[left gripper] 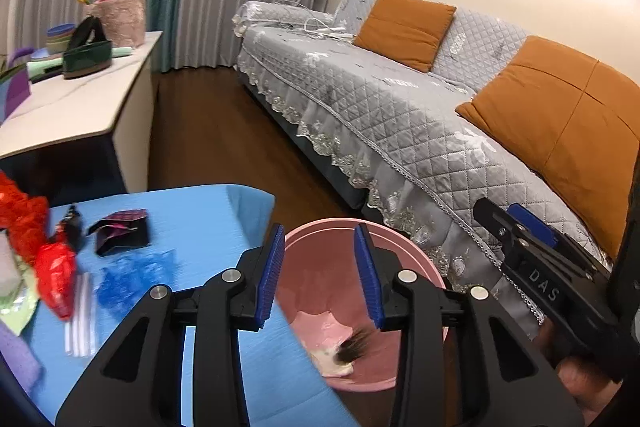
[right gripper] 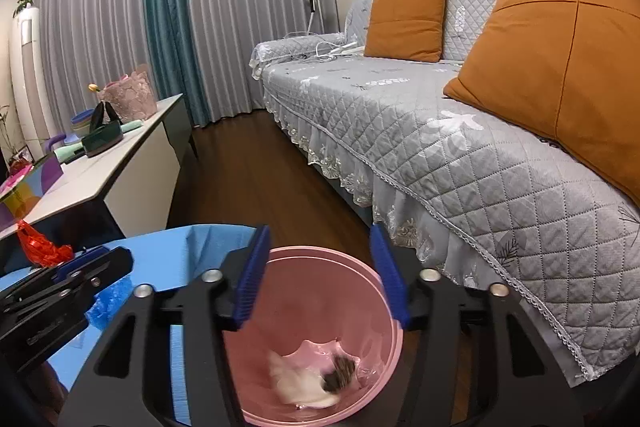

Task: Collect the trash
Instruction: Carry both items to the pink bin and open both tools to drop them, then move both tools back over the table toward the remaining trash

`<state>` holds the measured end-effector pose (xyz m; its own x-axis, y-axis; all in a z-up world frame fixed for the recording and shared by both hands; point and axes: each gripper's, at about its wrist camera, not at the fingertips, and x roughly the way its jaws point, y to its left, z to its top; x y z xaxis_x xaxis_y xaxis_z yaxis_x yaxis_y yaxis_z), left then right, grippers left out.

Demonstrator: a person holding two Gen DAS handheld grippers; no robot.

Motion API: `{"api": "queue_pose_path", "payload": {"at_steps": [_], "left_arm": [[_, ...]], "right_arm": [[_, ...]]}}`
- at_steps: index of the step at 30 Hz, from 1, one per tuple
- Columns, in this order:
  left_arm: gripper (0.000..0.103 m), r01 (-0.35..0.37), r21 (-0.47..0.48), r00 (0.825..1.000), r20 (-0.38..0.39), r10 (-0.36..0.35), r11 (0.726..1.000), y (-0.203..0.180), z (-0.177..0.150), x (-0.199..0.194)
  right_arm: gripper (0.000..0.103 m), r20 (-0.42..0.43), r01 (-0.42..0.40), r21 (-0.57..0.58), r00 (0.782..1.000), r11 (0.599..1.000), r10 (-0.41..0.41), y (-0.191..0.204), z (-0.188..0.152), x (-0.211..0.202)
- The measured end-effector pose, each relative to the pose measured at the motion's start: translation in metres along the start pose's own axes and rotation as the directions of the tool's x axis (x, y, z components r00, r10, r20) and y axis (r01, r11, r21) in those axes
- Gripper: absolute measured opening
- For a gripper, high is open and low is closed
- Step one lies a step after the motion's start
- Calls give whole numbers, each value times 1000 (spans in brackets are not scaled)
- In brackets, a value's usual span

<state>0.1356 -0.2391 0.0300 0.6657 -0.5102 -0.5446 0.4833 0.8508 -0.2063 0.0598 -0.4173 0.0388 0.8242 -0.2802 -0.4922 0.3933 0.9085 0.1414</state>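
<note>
On the left, a blue-covered table (left gripper: 208,219) holds a crumpled red plastic bag (left gripper: 56,267), a dark torn wrapper (left gripper: 120,231) and a crinkled blue plastic film (left gripper: 132,275). The left gripper (left gripper: 320,275) hangs level over the table's edge, its blue pads apart and empty. Beside it, the right gripper (right gripper: 326,279) tilts down over a round pink plastic bin (right gripper: 360,347), pads apart, empty. White crumpled paper with a dark tuft (right gripper: 316,379) lies inside the bin. A grey quilted sofa (right gripper: 460,147) stands to the right.

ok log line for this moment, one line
left hand-held gripper: open, empty | right hand-held gripper: open, over pink bin | bin: wrapper inside | table: trash left
</note>
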Motion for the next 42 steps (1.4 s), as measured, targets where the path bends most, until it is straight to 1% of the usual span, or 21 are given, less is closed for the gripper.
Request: {"api": "queue_pose_path", "payload": {"at_steps": [1, 2, 3, 4, 6, 7, 9, 10, 11, 16, 18, 20, 21, 23, 26, 29, 32, 35, 37, 39, 42], "left_arm": [[39, -6, -1, 1000, 2, 6, 1000, 2, -1, -4], [42, -15, -1, 1000, 5, 15, 1000, 3, -1, -10], [45, -27, -3, 1000, 8, 27, 1000, 6, -3, -17], [46, -34, -4, 999, 10, 34, 999, 7, -3, -22], [50, -52, -2, 998, 18, 52, 999, 11, -6, -35], [51, -61, -1, 998, 23, 61, 998, 13, -7, -41], [55, -80, -3, 996, 38, 80, 997, 18, -11, -56], [57, -89, -3, 995, 42, 89, 996, 19, -11, -62], [61, -100, -4, 994, 49, 100, 995, 21, -13, -70], [69, -153, 6, 984, 97, 152, 988, 31, -18, -107], [75, -164, 7, 980, 117, 162, 986, 35, -19, -122], [75, -195, 14, 972, 134, 191, 981, 37, -21, -133], [75, -220, 19, 965, 148, 215, 975, 39, -23, -141], [75, -243, 16, 957, 166, 237, 970, 44, -24, -152], [75, -270, -5, 945, 189, 266, 963, 56, -31, -170], [75, -296, -38, 933, 200, 298, 954, 70, -38, -182], [75, -322, -62, 924, 198, 328, 945, 82, -49, -188], [75, -351, -72, 917, 176, 359, 933, 94, -61, -187], [75, -358, -92, 918, 150, 368, 929, 104, -67, -185], [74, -357, -106, 919, 141, 369, 928, 113, -70, -186], [74, -368, -100, 915, 140, 380, 924, 122, -74, -188]], "right_arm": [[65, -1, -3, -1, 1000, 1000, 3, 1, 0, -1], [71, -2, -6, -4, 1000, 1000, 6, 4, 1, -3], [74, 1, -7, -10, 1000, 1000, 7, 6, 2, -6], [76, 7, -9, -14, 1000, 1000, 9, 9, 3, -9], [84, 19, -19, -21, 1000, 1000, 20, 14, 4, -15], [86, 29, -28, -27, 999, 999, 29, 18, 5, -20], [95, 43, -40, -35, 998, 999, 41, 24, 6, -27], [97, 49, -42, -41, 998, 998, 44, 27, 6, -30], [98, 58, -43, -53, 997, 998, 46, 33, 6, -35], [98, 57, -89, -88, 994, 992, 94, 54, 6, -51], [98, 55, -102, -101, 993, 990, 107, 64, 5, -56], [98, 54, -118, -115, 991, 986, 125, 74, 4, -61], [98, 50, -131, -122, 989, 984, 138, 78, 2, -63], [98, 51, -147, -146, 986, 978, 156, 89, -1, -69], [98, 75, -142, -180, 985, 973, 158, 102, -6, -78], [94, 88, -155, -192, 981, 969, 175, 111, -10, -83], [89, 81, -174, -178, 978, 969, 191, 116, -13, -84], [82, 73, -169, -156, 981, 973, 182, 118, -15, -82], [78, 57, -184, -147, 979, 972, 194, 121, -16, -80], [74, 32, -207, -151, 976, 967, 214, 128, -19, -77], [73, 27, -206, -182, 976, 961, 215, 139, -23, -77]]}}
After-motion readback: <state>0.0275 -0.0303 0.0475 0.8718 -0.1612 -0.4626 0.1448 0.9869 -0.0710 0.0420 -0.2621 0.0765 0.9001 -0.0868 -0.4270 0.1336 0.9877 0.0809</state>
